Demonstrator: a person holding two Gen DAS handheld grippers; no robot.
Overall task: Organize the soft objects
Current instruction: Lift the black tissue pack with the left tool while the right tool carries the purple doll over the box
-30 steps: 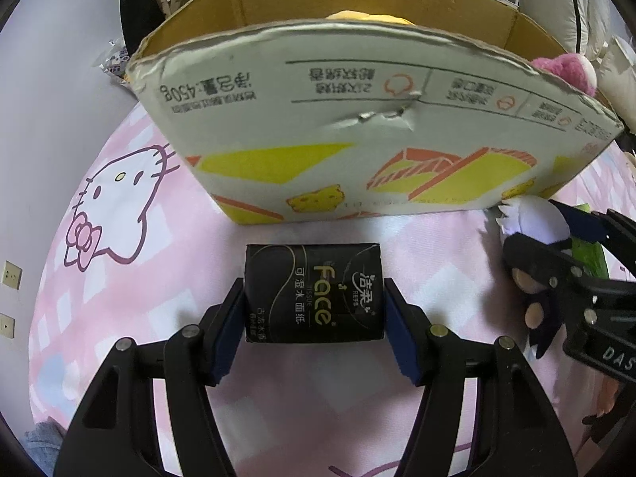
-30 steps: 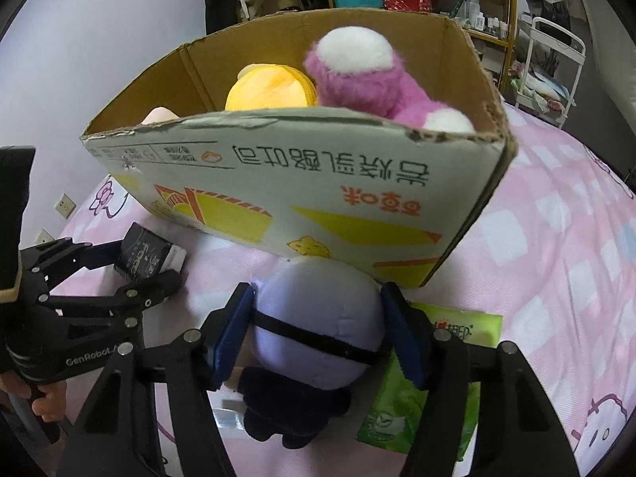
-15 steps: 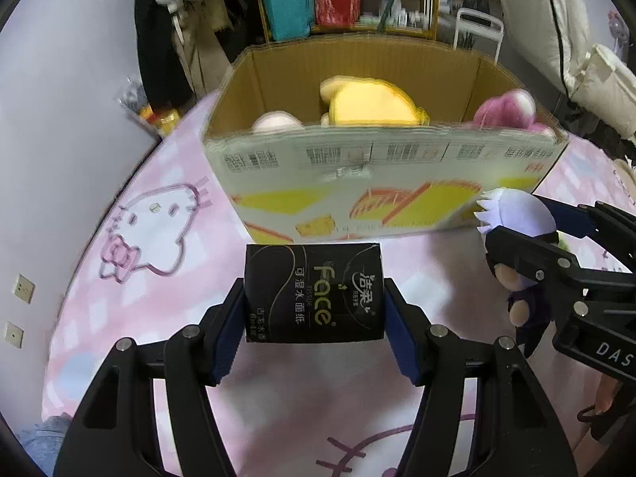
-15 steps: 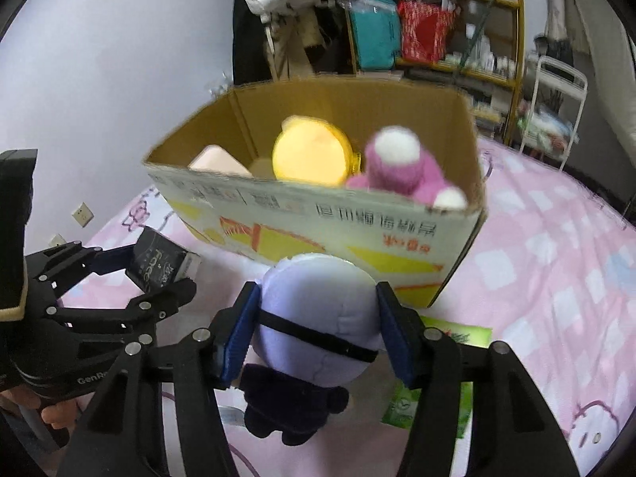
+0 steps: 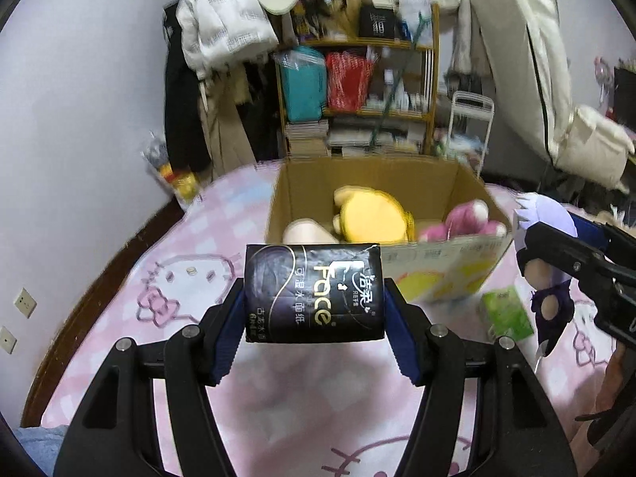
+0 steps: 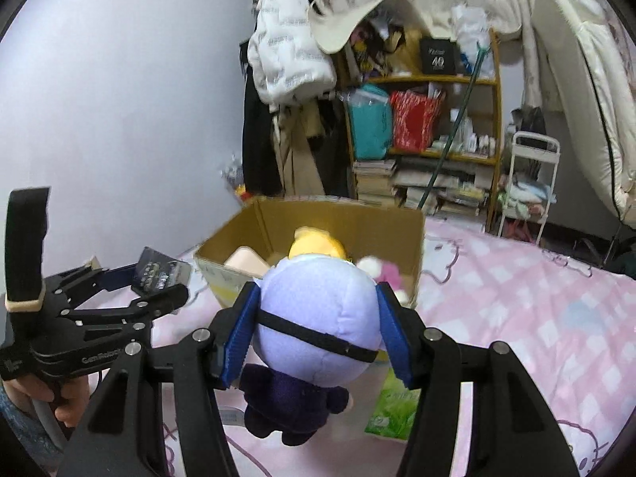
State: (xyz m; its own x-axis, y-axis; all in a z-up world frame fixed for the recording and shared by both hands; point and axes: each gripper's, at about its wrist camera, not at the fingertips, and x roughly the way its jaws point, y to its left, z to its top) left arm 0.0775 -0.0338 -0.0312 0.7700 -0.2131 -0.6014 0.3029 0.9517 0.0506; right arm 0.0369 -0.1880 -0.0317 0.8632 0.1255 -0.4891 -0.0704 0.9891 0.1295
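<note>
My left gripper [image 5: 314, 296] is shut on a black tissue pack [image 5: 314, 310] and holds it in the air before the open cardboard box [image 5: 441, 264]. My right gripper [image 6: 317, 298] is shut on the head of a lilac plush doll [image 6: 318, 322], whose dark body hangs below. The two grippers are side by side, the right one and its doll [image 5: 546, 214] at the edge of the left wrist view. In the box lie a yellow plush [image 5: 373, 218], a pink plush [image 5: 461, 222] and a beige soft thing [image 5: 306, 232].
The box stands on a bed with a pink cartoon-cat sheet [image 5: 190, 290]. A green tissue pack [image 6: 393, 409] lies on the sheet near the box's front corner. Behind the bed are a crowded shelf [image 6: 421, 139], hanging coats [image 6: 290, 59] and a white cart [image 6: 528, 187]. A wall runs along the left.
Both grippers have risen with their loads and tipped up. The box's front wall filled the views before; now I look over its rim at the toys inside.
</note>
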